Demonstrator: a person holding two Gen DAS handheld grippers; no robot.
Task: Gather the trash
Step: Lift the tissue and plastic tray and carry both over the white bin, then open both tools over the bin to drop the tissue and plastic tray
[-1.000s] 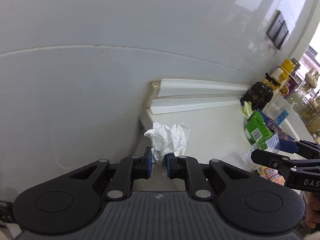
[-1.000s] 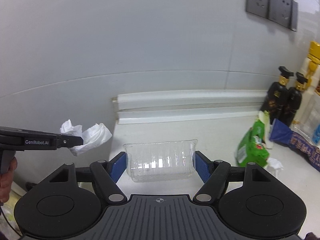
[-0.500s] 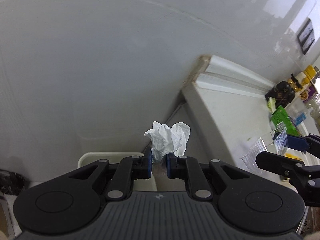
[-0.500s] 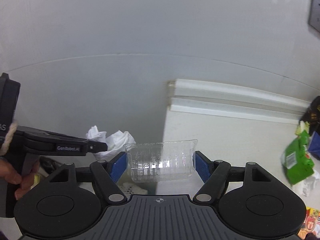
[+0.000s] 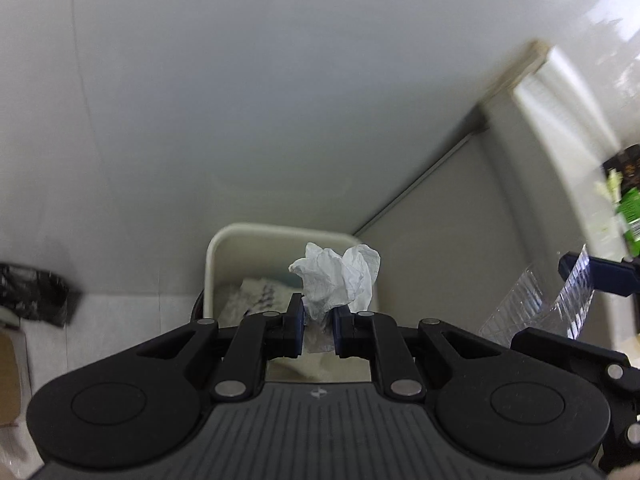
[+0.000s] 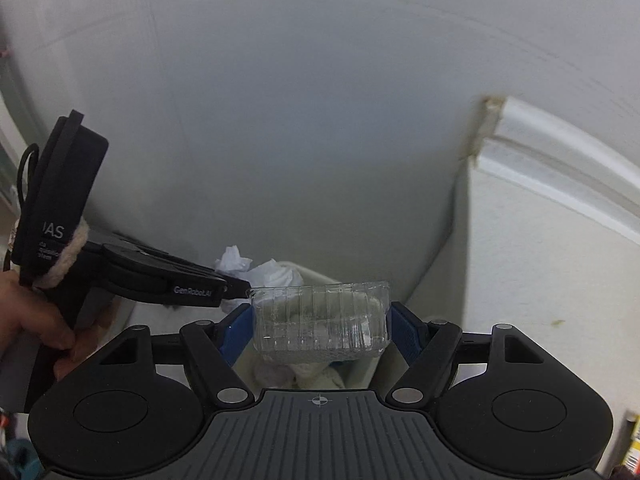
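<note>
Over the cream bin (image 5: 224, 248) beside the white counter (image 6: 552, 248), both tools hang with their loads. The left gripper (image 5: 318, 322) has its jaws pinched tight on a crumpled white tissue (image 5: 338, 276), which sits right above the bin's mouth, where pale rubbish already lies. The right gripper (image 6: 320, 326) has its jaws spread wide, blue pads pressing each end of a clear plastic tray (image 6: 320, 320), held just beside the tissue. A hand (image 6: 36, 320) grips the left tool's handle.

One tissue (image 5: 336, 276), one tray (image 6: 320, 324), one bin (image 5: 224, 248)
</note>
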